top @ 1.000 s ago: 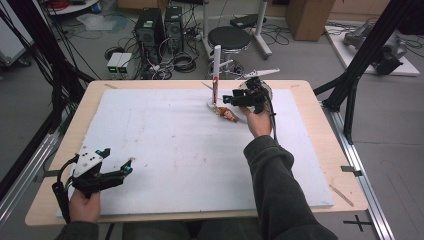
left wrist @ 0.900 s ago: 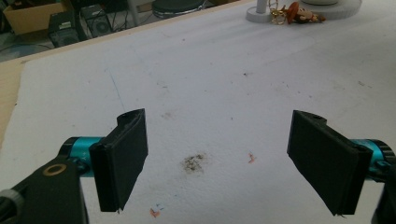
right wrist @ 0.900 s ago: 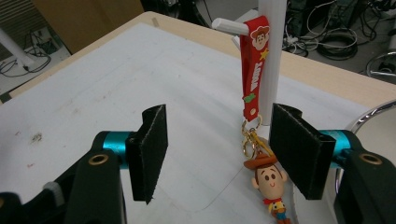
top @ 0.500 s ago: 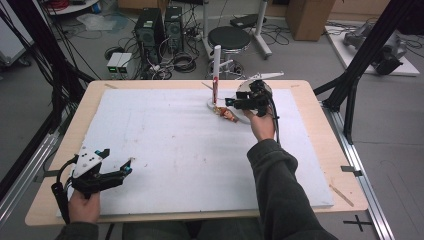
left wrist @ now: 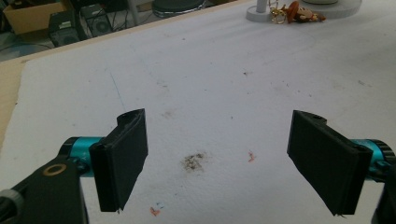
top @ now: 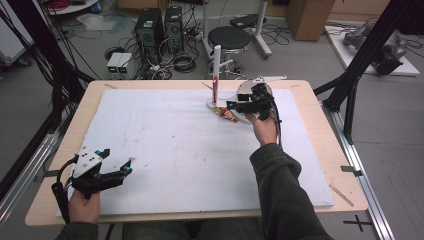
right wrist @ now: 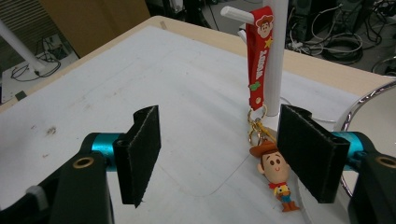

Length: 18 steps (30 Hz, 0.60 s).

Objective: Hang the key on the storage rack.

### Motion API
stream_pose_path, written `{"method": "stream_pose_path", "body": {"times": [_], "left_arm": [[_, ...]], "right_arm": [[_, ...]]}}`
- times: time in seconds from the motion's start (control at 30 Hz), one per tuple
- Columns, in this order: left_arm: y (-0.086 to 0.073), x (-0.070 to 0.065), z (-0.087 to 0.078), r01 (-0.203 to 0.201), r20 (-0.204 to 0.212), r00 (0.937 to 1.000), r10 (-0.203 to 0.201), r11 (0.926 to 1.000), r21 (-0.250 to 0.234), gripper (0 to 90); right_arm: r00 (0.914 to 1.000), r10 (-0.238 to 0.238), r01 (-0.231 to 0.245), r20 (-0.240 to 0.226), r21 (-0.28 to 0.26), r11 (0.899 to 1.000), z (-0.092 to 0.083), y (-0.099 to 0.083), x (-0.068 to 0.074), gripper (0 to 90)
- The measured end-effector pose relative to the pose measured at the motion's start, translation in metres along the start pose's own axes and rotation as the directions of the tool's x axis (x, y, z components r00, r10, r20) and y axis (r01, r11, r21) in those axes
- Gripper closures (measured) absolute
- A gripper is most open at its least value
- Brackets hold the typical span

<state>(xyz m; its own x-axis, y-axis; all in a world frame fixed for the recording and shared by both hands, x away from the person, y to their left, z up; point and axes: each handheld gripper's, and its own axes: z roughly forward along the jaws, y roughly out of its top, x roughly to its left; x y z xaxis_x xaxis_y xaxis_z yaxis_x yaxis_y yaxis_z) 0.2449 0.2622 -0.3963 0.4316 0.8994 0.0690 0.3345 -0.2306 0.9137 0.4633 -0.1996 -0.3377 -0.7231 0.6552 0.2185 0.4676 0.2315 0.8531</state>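
Right gripper view showed my right tool (right wrist: 217, 158) with its jaws just opening and nothing pressed between them: the keychain (right wrist: 260, 60) hung by its red strap from the peg of the white stand (right wrist: 280, 56), its figure (right wrist: 276, 179) resting beside the far pad. My left tool (top: 107, 167) waited wide open and empty over the near worktop (top: 165, 145), out of the way.
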Motion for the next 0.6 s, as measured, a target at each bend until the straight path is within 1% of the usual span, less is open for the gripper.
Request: {"method": "stream_pose_path", "body": {"times": [0.33, 0.43, 0.53, 0.6], "left_arm": [[0.0, 0.0003, -0.0002, -0.002, -0.001, 1.0, 0.002, 1.0, 0.001, 20.8], [0.0, -0.0001, -0.0001, -0.002, -0.002, 1.0, 0.002, 1.0, 0.0, 20.8], [-0.0001, -0.0006, 0.0001, 0.0, -0.003, 1.0, 0.0, 1.0, -0.001, 20.7], [-0.0001, -0.0005, 0.0, 0.001, -0.002, 1.0, -0.001, 1.0, -0.001, 20.7]], "right_arm": [[0.9998, -0.014, 0.014, -0.013, -0.018, 1.0, -0.0071, -0.0005, 0.0057, 28.4], [0.9999, -0.01, 0.01, -0.014, -0.01, 1.0, -0.008, -0.0032, 0.0072, 27.8], [0.9998, -0.015, 0.014, -0.016, -0.02, 1.0, -0.0094, -0.0058, 0.0072, 27.6], [0.9997, -0.01, 0.01, -0.021, -0.007, 1.0, -0.0101, -0.0067, 0.007, 26.0]]}}
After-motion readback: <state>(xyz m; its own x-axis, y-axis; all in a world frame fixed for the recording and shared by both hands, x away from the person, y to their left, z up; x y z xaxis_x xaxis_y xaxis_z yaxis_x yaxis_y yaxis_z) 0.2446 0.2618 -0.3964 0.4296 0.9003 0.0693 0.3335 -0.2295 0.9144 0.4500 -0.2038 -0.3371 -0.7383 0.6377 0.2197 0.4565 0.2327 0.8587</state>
